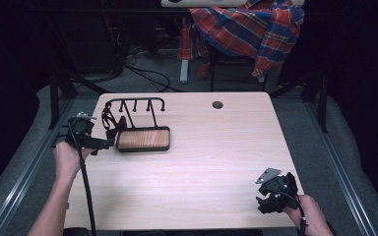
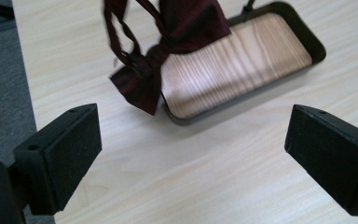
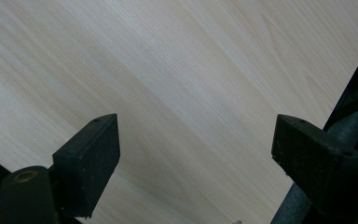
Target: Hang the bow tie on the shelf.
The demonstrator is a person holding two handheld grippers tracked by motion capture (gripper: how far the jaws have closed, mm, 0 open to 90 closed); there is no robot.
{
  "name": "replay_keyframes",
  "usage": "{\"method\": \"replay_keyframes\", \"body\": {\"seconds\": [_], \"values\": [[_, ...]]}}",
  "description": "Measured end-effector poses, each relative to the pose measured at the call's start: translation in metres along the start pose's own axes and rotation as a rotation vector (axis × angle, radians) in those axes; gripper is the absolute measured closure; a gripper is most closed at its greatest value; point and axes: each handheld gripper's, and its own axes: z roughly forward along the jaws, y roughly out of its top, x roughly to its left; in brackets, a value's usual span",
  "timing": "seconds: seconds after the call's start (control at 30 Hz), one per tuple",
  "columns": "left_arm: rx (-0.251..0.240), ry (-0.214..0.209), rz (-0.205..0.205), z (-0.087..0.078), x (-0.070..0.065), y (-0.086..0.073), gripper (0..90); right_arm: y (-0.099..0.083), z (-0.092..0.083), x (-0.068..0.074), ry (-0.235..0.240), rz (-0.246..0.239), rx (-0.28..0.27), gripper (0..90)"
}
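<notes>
A dark red bow tie (image 1: 110,123) hangs by its strap from a black wire rack (image 1: 137,102) at the table's left rear. One wing droops over the corner of a black-rimmed wooden tray (image 1: 169,140) at the rack's foot. My left gripper (image 1: 103,143) is level at the table's left edge, just left of the tray. In the left gripper view it (image 2: 191,140) stands open with nothing between the jaws, and the bow tie (image 2: 137,86) and tray (image 2: 242,100) lie ahead. My right gripper (image 1: 268,199) rests at the front right corner. It (image 3: 196,154) is open over bare wood.
The light wooden table (image 1: 211,157) has a round cable hole (image 1: 217,104) near its back edge. A plaid shirt (image 1: 248,24) is draped over a chair behind the table. Cables lie on the floor behind it, and metal rails run along both sides.
</notes>
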Motion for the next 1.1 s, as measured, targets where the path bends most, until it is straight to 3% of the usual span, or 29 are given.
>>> {"method": "replay_keyframes", "body": {"seconds": [0.37,0.9,1.1], "values": [[0.08,-0.038,0.037,0.008,-0.014,-0.017,0.3,0.0,0.0,0.0,0.005,0.001,-0.001,15.0],[0.191,-0.072,0.065,0.024,-0.015,-0.041,0.2,-0.001,0.001,0.002,0.007,0.008,-0.013,15.0],[0.24,-0.078,0.097,0.035,-0.017,-0.053,0.3,0.0,0.0,0.001,-0.001,-0.007,0.004,15.0]]}}
